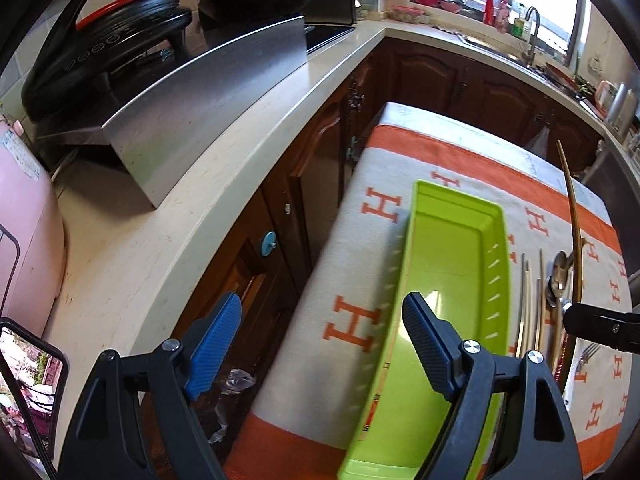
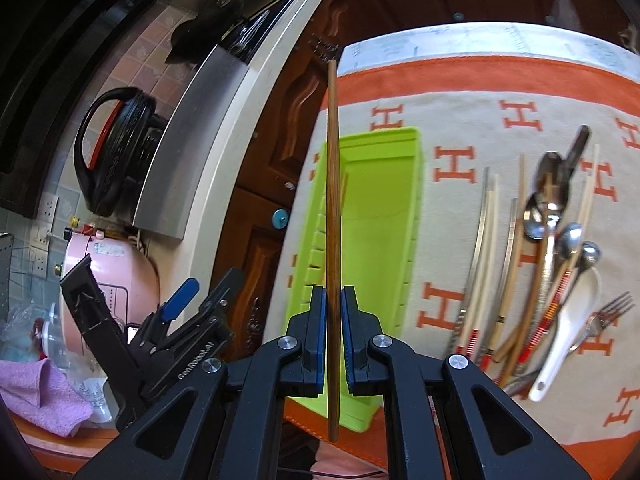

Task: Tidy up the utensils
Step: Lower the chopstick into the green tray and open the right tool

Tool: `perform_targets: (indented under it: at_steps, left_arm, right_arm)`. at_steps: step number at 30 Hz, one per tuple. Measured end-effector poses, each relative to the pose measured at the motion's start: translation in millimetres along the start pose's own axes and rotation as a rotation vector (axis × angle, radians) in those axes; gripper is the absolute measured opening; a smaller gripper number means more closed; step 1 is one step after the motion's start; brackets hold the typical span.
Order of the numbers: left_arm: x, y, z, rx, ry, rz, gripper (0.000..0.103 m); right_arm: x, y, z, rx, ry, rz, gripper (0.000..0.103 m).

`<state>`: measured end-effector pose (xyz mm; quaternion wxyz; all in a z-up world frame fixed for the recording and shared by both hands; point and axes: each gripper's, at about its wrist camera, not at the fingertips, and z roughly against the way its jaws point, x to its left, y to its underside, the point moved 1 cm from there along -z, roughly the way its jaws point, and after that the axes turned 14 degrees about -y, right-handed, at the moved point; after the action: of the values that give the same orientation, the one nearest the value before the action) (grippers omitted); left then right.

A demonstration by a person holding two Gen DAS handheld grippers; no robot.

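My right gripper (image 2: 333, 300) is shut on a brown wooden chopstick (image 2: 333, 184), held above the left side of a lime green tray (image 2: 384, 216) on the H-patterned cloth. In the left wrist view the same chopstick (image 1: 573, 216) rises from the right gripper's tip (image 1: 570, 312) at the right edge. My left gripper (image 1: 320, 320) stands open with nothing between its fingers, over the tray's (image 1: 452, 272) left rim and the table edge. To the right of the tray lies a loose pile of utensils (image 2: 548, 248): chopsticks, metal spoons, a white ceramic spoon (image 2: 568, 320) and a fork (image 2: 608, 316).
The orange and cream cloth (image 1: 360, 264) covers a small table beside a cream countertop (image 1: 192, 200). On the counter stand a steel guard panel (image 1: 208, 108), a black pressure cooker (image 1: 120, 36) and a pink appliance (image 1: 24, 232). Brown cabinet doors (image 1: 280, 208) lie between them.
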<state>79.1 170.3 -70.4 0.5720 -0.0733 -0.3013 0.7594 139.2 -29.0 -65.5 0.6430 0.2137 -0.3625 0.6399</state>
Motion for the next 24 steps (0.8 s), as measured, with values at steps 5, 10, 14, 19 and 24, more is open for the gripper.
perform_targets:
  at_steps: [5, 10, 14, 19, 24]
  left_arm:
    - [1.4, 2.2, -9.2, 0.015, -0.012, -0.001, 0.081]
    - [0.6, 4.8, -15.5, 0.022, -0.027, -0.012, 0.081]
    - [-0.9, 6.5, -20.4, 0.036, -0.026, -0.016, 0.081]
    - [-2.1, 6.0, -22.5, 0.041, -0.028, -0.019, 0.081]
    - [-2.9, 5.5, -22.5, 0.041, -0.028, -0.022, 0.081]
  right_arm:
    - [-4.6, -6.4, -27.7, 0.04, -0.008, -0.027, 0.007]
    - [-22.6, -8.1, -58.1, 0.085, 0.013, -0.071, 0.007]
    - [-35.9, -8.8, -76.5, 0.114, 0.035, -0.094, 0.008]
    - [-44.5, -7.4, -94.1, 0.152, 0.062, -0.088, 0.008]
    - [-36.0, -3.1, -97.9, 0.126, 0.089, -0.035, 0.031]
